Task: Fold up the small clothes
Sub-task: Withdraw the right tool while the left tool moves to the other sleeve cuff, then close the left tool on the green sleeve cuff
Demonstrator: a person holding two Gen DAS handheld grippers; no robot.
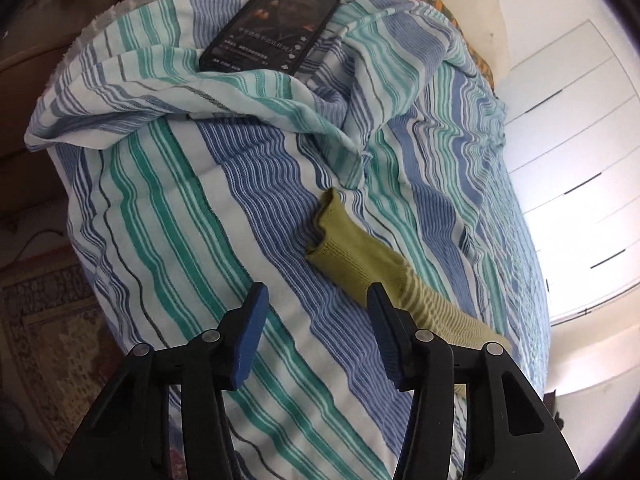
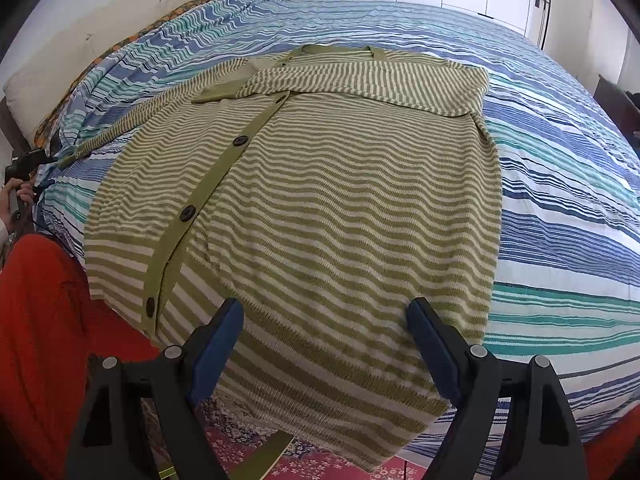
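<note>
A green and cream striped cardigan point(image 2: 320, 184) lies flat on the bed, buttons up, its hem hanging over the near edge. One sleeve is folded across the chest; the other sleeve point(image 2: 120, 124) stretches out to the left. In the left wrist view that sleeve's plain green cuff point(image 1: 340, 240) lies on the bedspread. My left gripper point(image 1: 316, 308) is open just short of the cuff, its right finger over the sleeve. My right gripper point(image 2: 324, 320) is open above the cardigan's hem, holding nothing.
The bed has a blue, teal and white striped bedspread point(image 2: 560, 168). A black phone point(image 1: 272, 24) lies on rumpled bedding at the far end. A patterned rug point(image 1: 48, 320) covers the floor. White wardrobe doors point(image 1: 568, 152) stand at right. Red cloth point(image 2: 36, 340) is at lower left.
</note>
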